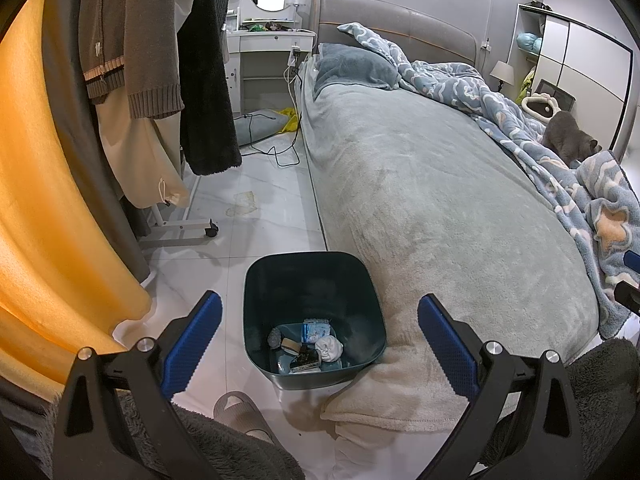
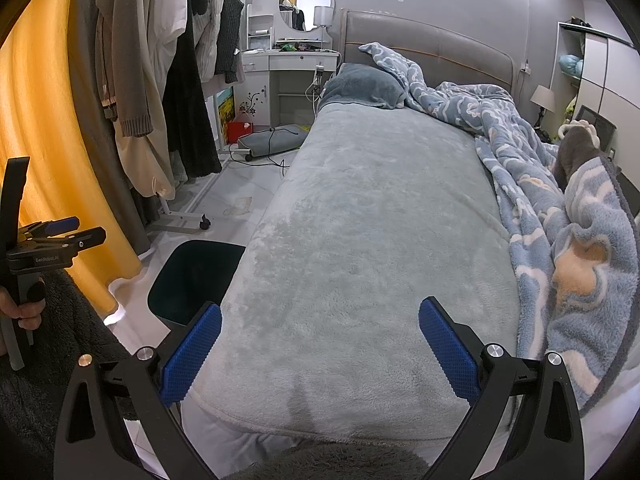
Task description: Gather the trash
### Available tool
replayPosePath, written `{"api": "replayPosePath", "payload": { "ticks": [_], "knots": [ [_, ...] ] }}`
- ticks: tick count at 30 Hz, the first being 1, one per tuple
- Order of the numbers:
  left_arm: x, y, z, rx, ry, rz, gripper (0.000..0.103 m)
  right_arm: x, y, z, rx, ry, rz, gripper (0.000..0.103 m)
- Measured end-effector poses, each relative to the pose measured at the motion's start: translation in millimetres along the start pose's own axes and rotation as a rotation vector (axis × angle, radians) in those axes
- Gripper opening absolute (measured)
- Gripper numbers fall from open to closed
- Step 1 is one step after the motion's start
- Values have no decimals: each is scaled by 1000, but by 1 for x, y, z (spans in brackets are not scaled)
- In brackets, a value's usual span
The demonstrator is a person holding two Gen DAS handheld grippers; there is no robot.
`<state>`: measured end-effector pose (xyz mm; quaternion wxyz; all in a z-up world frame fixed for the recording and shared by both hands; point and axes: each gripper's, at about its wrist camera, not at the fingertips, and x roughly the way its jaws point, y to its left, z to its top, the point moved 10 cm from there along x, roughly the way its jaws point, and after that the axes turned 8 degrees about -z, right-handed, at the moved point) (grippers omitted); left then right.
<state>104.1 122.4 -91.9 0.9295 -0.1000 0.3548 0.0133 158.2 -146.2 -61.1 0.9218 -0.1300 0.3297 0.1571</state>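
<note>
A dark teal trash bin (image 1: pixel 256 300) stands on the white floor against the bed's near corner. It holds several pieces of trash (image 1: pixel 308 344): a crumpled white tissue, a blue-white wrapper and small dark scraps. My left gripper (image 1: pixel 319 334) is open and empty, hovering above the bin. My right gripper (image 2: pixel 320 344) is open and empty over the grey bed cover (image 2: pixel 360 220). The bin (image 2: pixel 192 280) shows at the lower left of the right wrist view, and the left gripper (image 2: pixel 60 232) at the far left.
An orange curtain (image 1: pixel 48 200) hangs at left. A wheeled clothes rack (image 1: pixel 180 224) carries coats. Cables (image 1: pixel 280 152) lie on the floor near a white dressing table (image 1: pixel 272 44). A blue patterned blanket (image 1: pixel 560 168) and a grey cat (image 1: pixel 568 140) are on the bed's right side.
</note>
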Motion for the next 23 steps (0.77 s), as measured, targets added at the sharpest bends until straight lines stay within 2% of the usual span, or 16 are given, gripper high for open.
{"api": "replayPosePath", "payload": {
  "ticks": [23],
  "knots": [
    [4, -2, -8, -1, 15, -16, 100, 0, 0, 1, 2, 1, 1, 100]
  ]
}}
